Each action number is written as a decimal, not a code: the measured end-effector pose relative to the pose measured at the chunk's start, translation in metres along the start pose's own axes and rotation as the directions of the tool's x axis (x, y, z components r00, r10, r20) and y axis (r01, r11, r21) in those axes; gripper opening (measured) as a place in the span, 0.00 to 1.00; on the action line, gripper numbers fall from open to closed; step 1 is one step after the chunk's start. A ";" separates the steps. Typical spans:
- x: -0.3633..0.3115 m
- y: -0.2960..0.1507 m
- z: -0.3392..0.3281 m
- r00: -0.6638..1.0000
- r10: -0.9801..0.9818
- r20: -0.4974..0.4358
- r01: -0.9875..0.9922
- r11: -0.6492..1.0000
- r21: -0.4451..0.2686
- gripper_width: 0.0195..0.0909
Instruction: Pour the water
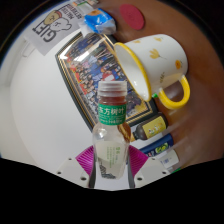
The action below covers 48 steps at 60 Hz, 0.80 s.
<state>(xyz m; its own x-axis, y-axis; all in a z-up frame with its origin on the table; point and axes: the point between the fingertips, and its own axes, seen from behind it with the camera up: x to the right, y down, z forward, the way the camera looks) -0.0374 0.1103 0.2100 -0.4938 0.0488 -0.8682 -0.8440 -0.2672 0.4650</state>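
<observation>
Pour step is in hand. The claw (111,168) is clamped on a small clear bottle (110,130) with a green label, both pink pads (86,160) pressing its lower body from either side. The bottle sits between the fingers and extends ahead of them, its long axis running straight forward along the fingers, neck end pointing toward the mug (155,66). Its top reaches near the mug's rim; whether the cap is on or off can't be told. Water level inside is not readable either.

The mug is white with yellow spots, a yellow rim and a yellow handle. In this view it appears tipped, its mouth facing toward the bottle, which likely means the claw itself is rolled for pouring rather than the mug lying over. The mug stands on a printed tray (85,68) on the white desk (30,110). A few small packets (152,128) lie near the mug's handle.

Judgement: pouring is under way or about to start. Next move calls for keeping the neck over the mug opening and tilting further without loosening the grip.
</observation>
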 end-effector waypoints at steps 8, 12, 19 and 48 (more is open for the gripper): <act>0.008 -0.005 -0.001 0.996 0.088 -0.004 -0.088 0.996 -0.017 0.35; 0.014 -0.004 -0.002 0.996 0.081 -0.034 -0.081 0.996 -0.022 0.36; 0.016 0.003 -0.004 0.995 -0.048 -0.091 0.043 0.998 -0.054 0.36; -0.110 -0.104 -0.031 -0.046 -0.961 -0.271 0.970 0.023 -0.243 0.36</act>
<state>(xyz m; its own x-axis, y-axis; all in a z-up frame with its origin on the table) 0.1112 0.1026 0.2516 0.8907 -0.0061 -0.4545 -0.4470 -0.1929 -0.8735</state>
